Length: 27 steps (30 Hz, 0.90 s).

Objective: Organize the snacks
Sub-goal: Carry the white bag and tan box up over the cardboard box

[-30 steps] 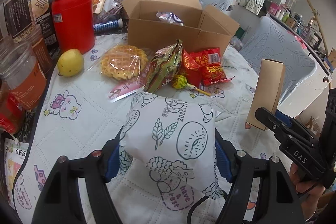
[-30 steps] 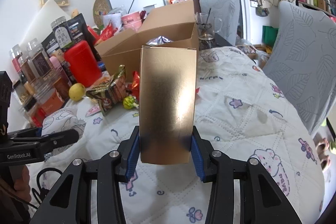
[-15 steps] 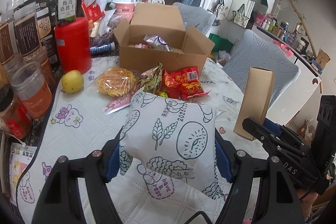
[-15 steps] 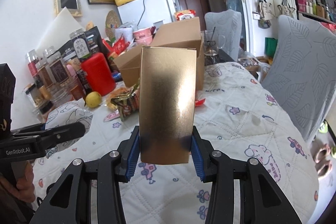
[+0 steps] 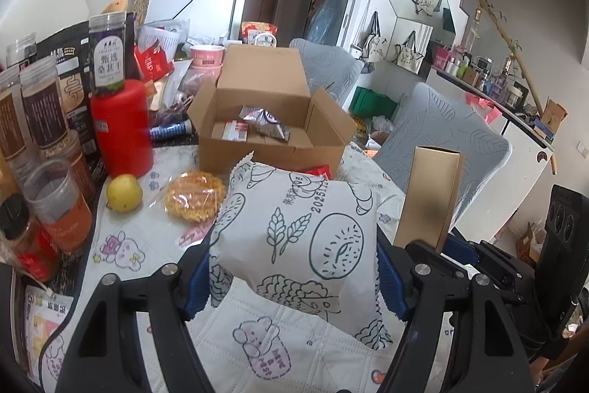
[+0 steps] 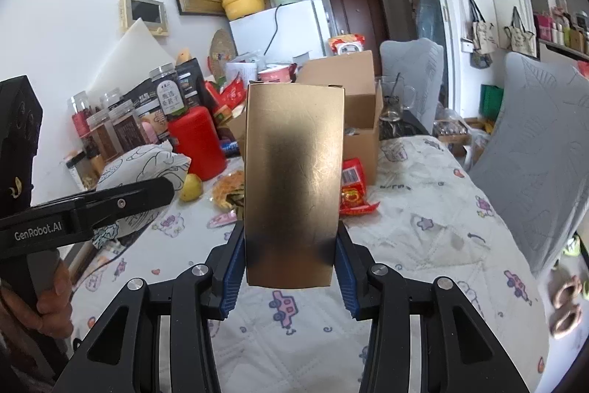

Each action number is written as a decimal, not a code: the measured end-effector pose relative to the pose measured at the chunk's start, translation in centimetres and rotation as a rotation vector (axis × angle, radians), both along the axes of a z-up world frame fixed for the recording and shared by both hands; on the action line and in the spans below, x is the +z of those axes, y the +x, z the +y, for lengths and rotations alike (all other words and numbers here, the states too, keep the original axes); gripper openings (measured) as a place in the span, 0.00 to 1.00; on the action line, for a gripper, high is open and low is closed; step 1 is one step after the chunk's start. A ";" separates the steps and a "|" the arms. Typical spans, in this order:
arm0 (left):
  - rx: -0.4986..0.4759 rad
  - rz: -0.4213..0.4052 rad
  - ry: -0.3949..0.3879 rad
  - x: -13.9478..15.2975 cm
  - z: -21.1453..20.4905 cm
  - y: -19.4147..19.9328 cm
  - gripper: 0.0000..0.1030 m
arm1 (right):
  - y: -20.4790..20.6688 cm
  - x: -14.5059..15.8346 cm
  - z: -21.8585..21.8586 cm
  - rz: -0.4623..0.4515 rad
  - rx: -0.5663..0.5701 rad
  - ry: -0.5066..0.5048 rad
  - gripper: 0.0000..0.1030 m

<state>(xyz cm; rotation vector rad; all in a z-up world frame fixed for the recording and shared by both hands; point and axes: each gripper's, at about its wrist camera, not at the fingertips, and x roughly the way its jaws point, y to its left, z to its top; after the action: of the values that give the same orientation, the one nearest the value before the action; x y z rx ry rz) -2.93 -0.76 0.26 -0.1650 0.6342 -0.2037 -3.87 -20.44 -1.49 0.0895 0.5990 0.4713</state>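
Blue ribbed pads (image 5: 198,286) of the left gripper (image 5: 294,282) press both sides of a soft white pouch (image 5: 298,238), a puffy pillow-shaped bag printed with dark line drawings and edged with a zigzag seal. It is held clear of the quilt (image 5: 154,245), its lower half between the half-open fingers and its top sticking out past them. On the right gripper (image 6: 291,267), narrower-set pads (image 6: 232,267) clamp a tall gold box (image 6: 294,186), a smooth, shiny carton standing upright with its base between the fingers.

Ahead of both stands an open cardboard box (image 5: 272,124) with flaps raised, a few foil packets lying on its bottom. Between it and the held things lie a clear-wrapped waffle snack (image 5: 195,196), a yellow lemon (image 5: 124,192) and red packets (image 6: 353,186) on the quilted, cartoon-printed cloth. To the left, a red canister (image 5: 121,127) and clear plastic jars (image 5: 59,201) crowd the table edge. Grey leaf-patterned chairs (image 5: 441,142) stand to the right.
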 end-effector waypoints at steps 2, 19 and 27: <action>0.002 -0.007 -0.001 0.4 -0.1 0.6 0.72 | 0.4 0.3 0.1 -0.003 0.006 -0.003 0.42; -0.020 -0.094 0.011 4.1 -0.6 6.5 0.72 | 5.9 4.7 1.7 -0.110 0.087 -0.010 0.42; -0.023 -0.140 0.013 6.2 -0.5 10.8 0.72 | 9.7 6.2 2.2 -0.132 0.094 -0.017 0.42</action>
<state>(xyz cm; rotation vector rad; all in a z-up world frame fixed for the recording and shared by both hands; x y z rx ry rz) 7.89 -1.28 6.47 -0.1293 0.4982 -0.2310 5.86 -18.27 4.73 0.0137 0.4792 0.5590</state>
